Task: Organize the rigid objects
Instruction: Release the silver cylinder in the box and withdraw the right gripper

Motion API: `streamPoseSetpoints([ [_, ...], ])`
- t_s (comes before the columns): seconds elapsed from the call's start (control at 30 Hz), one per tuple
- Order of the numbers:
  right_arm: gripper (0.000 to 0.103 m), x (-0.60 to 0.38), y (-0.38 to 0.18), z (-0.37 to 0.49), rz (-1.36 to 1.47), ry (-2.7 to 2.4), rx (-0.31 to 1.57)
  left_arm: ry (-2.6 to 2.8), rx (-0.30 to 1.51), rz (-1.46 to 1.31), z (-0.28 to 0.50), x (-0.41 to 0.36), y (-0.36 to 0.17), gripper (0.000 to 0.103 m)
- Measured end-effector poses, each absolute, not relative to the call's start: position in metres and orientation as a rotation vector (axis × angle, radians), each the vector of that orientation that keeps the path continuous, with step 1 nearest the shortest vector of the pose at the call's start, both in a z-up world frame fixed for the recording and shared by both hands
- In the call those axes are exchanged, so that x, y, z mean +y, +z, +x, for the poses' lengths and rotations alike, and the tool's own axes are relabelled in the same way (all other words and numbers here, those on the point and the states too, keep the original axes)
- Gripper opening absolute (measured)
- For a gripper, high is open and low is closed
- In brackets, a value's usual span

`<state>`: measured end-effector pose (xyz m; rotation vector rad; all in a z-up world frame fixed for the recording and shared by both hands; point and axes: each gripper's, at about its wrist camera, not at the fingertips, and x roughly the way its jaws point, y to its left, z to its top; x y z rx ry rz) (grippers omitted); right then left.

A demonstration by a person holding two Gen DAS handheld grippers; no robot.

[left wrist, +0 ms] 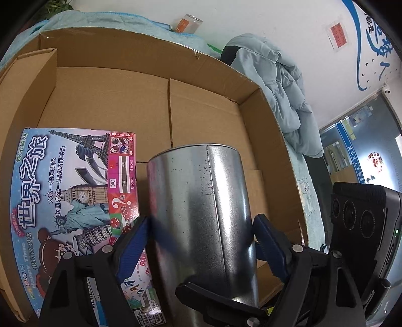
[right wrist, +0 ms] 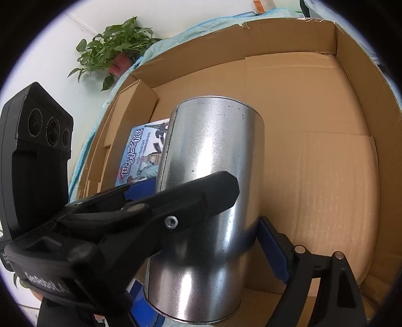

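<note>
A shiny metal can hangs tilted over the open cardboard box, held from two sides. My left gripper is shut on it, with a blue pad against each flank. In the right wrist view the can fills the middle. My right gripper clasps its lower part; its right pad touches the can, and its left pad is mostly hidden behind the left gripper's black finger. A colourful board-game box lies flat on the carton's floor, left of the can.
The carton sits on a light blue cloth. A pale blue jacket lies beyond its right wall. A potted plant stands past its left corner, and an orange-labelled jar by the wall.
</note>
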<state>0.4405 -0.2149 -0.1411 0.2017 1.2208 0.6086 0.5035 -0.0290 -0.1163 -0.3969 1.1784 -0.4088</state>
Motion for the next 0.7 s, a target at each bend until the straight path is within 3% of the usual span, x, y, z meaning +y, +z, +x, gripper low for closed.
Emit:
streamPoseSetpoints([
  [0.23,0.088,-0.221,-0.133,0.429,0.222,0.616,1.21,-0.388,1.078,-0.303,0.468,-0.019,-0.089,0.084],
  [0.37,0.09,-0.237,-0.1,0.388,0.167,0.577,1.044,-0.317,0.907,-0.193,0.42,-0.01,-0.05,0.09],
  [0.43,0.091,-0.249,-0.086,0.364,0.134,0.514,0.948,-0.261,0.794,-0.125,0.386,-0.008,-0.03,0.103],
  [0.53,0.092,-0.269,-0.072,0.317,0.065,0.365,0.79,-0.209,0.664,-0.055,0.334,-0.007,-0.012,0.102],
  [0.7,0.092,-0.279,-0.076,0.274,-0.021,0.256,0.721,-0.21,0.656,-0.058,0.28,-0.02,-0.007,0.102],
])
